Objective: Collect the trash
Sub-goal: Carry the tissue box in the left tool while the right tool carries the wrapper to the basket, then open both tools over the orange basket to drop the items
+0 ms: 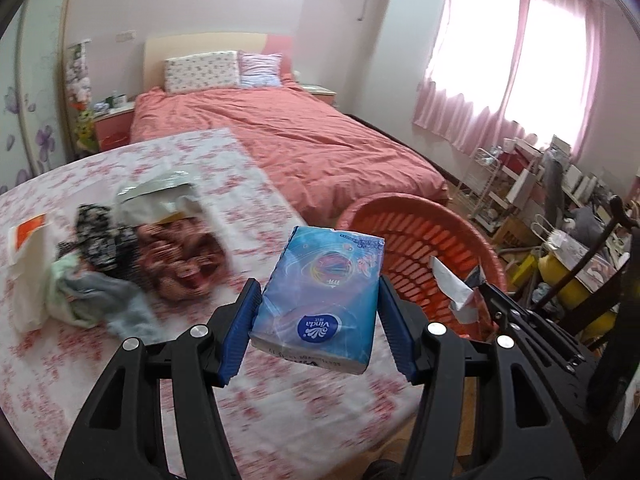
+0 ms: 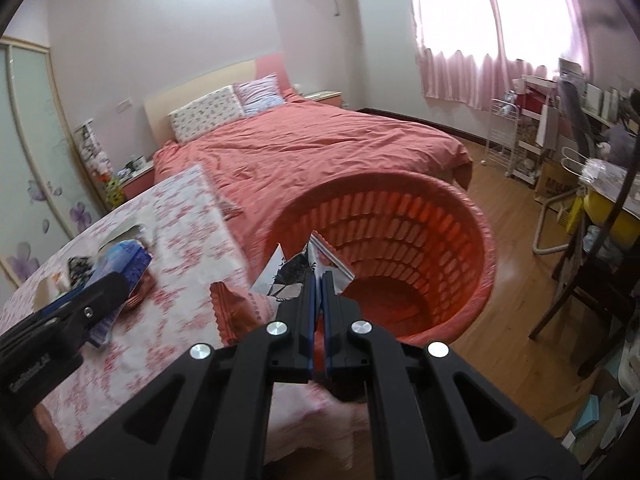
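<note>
Tissue pack (image 1: pixel 320 296), blue, clamped between left tool (image 1: pixel 318 320) pads, lifted above the desk (image 1: pixel 200 420) edge, beside the basket (image 1: pixel 404 232). Right tool (image 2: pixel 317 280) clenched on a torn wrapper (image 2: pixel 294 276), held over the red basket's near rim; an orange packet (image 2: pixel 240 312) lies just beside it on the desk. Clothes pile (image 1: pixel 132 264) and paper further left on the floral cloth. Bed (image 1: pixel 304 136) behind.

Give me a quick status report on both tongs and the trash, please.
Left tongs shut on blue tissue pack, over the table edge. Right tongs shut on silver wrapper, at the orange basket rim. Nothing blocking the basket.
</note>
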